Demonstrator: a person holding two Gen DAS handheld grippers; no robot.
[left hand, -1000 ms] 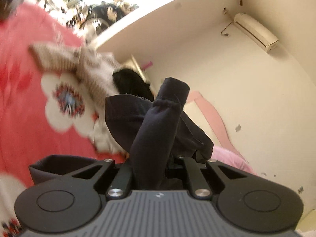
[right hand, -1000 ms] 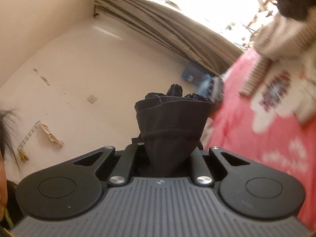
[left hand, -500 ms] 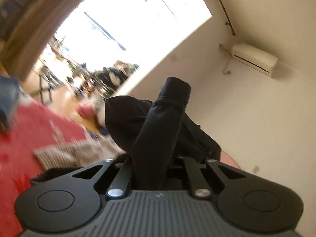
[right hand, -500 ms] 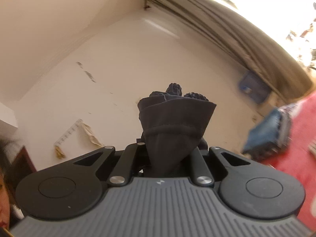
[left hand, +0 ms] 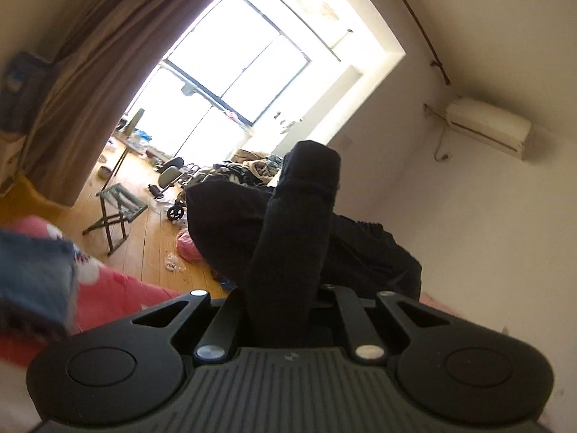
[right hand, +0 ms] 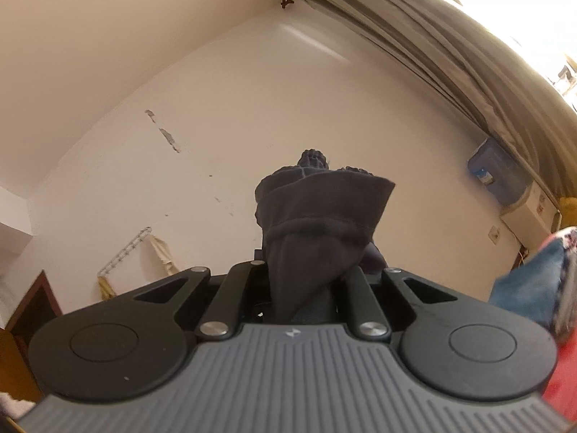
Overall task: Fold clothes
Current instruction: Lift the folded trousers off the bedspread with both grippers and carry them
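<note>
We hold the dark garment (left hand: 288,238) in both at once, so neither is nearer; the left hand-held gripper (left hand: 285,310) is clamped narrow on one bunched end, the right hand-held gripper (right hand: 310,281) on another (right hand: 317,223) (its long axis hidden); it hangs above the red bed (left hand: 119,299).

Open air ahead; blue cloth (left hand: 34,281) left.
</note>
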